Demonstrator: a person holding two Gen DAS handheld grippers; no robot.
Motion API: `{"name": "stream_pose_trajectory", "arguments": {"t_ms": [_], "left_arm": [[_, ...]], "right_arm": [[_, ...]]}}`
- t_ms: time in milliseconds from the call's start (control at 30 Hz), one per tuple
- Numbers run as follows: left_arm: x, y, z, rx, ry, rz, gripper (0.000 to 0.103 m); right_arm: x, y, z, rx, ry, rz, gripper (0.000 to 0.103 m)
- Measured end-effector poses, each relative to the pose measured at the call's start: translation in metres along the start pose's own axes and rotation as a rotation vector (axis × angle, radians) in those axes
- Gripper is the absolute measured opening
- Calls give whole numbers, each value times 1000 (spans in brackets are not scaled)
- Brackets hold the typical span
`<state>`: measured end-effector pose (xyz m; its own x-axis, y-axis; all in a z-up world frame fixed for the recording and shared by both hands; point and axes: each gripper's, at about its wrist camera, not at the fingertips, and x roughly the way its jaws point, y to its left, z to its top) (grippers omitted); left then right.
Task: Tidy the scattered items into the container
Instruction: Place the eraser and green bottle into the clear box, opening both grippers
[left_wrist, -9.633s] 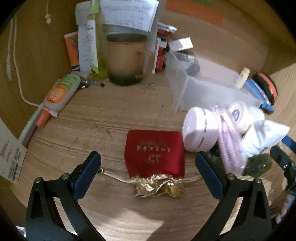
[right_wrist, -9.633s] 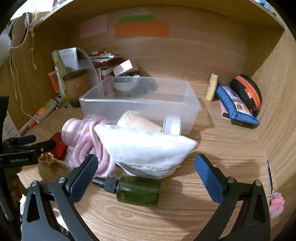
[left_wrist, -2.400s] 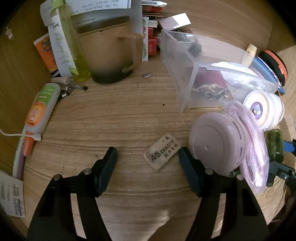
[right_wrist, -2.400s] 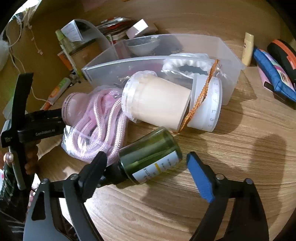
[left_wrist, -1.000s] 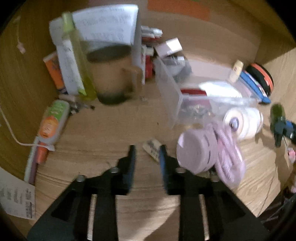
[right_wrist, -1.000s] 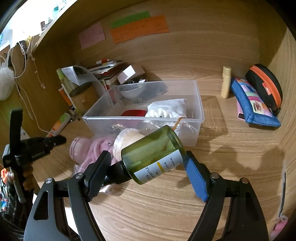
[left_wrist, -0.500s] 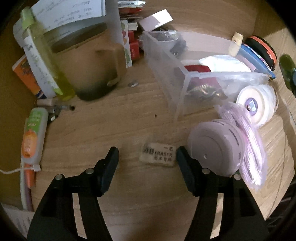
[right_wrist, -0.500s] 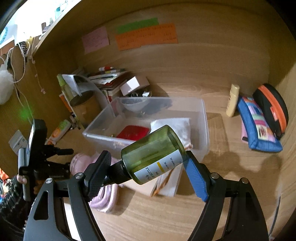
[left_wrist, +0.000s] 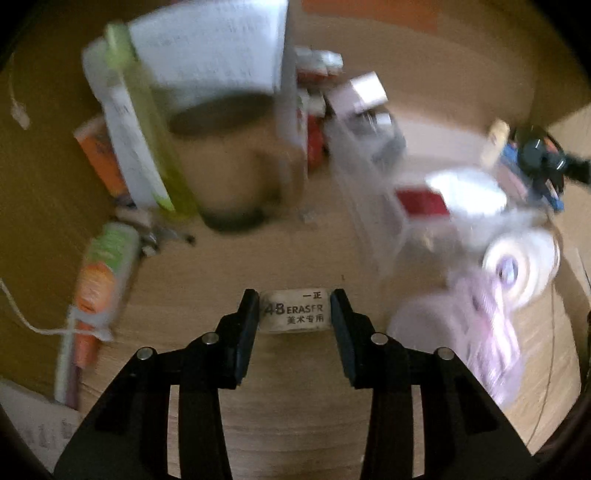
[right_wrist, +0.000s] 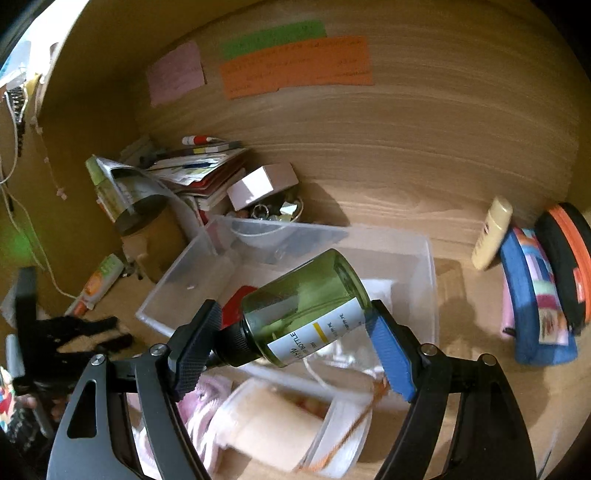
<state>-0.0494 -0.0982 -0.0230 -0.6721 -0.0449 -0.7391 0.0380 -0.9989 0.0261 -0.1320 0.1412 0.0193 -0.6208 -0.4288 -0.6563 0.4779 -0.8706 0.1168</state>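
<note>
My left gripper (left_wrist: 294, 312) is shut on a white eraser (left_wrist: 294, 311) printed "4B ERASER" and holds it above the wooden desk. My right gripper (right_wrist: 295, 332) is shut on a green bottle (right_wrist: 306, 312) with a white label and holds it tilted over the clear plastic container (right_wrist: 428, 258). In the container lie a red pouch (left_wrist: 423, 201) and a white pouch (left_wrist: 465, 190). A pink jar (left_wrist: 413, 325), a pink rope bundle (left_wrist: 491, 332) and a cream jar (right_wrist: 273, 428) lie on the desk just outside the container.
A brown mug (left_wrist: 229, 155), a yellow-green bottle (left_wrist: 147, 122), papers and books crowd the back left. An orange-green tube (left_wrist: 103, 273) lies at the left. A blue pencil case (right_wrist: 532, 295), a black-orange case (right_wrist: 569, 258) and a cream tube (right_wrist: 491, 232) stand at the right.
My left gripper has closed on the eraser and lifted it; the view is blurred with motion. My right gripper has carried the green bottle forward over the container.
</note>
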Motion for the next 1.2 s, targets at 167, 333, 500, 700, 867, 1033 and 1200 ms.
{"name": "stream_pose_trajectory", "arguments": {"t_ms": [167,333,500,700,867,1033,1200], "left_arm": [[-22,-12,24,-18,-88,-42,39],[-27,-30,45,1,-134,-83,39],[-14,-47,61,18,-126,-120,39],[4,-66,69,44,-84,-139,39],[16,-72,74,34,-84,-129,39],[26,-82,75,62,-80,-120,39],[35,-86,75,77,-62,-136,39]], "right_arm": [[22,-6,-3,31,18,-6,77],[33,-14,-8,45,40,-32,77],[39,-24,-12,45,48,-108,77],[43,-25,-14,29,60,-122,77],[47,-21,-15,2,60,-181,77],[48,-17,-16,-32,61,-209,77],[46,-15,-15,-48,54,-228,77]]}}
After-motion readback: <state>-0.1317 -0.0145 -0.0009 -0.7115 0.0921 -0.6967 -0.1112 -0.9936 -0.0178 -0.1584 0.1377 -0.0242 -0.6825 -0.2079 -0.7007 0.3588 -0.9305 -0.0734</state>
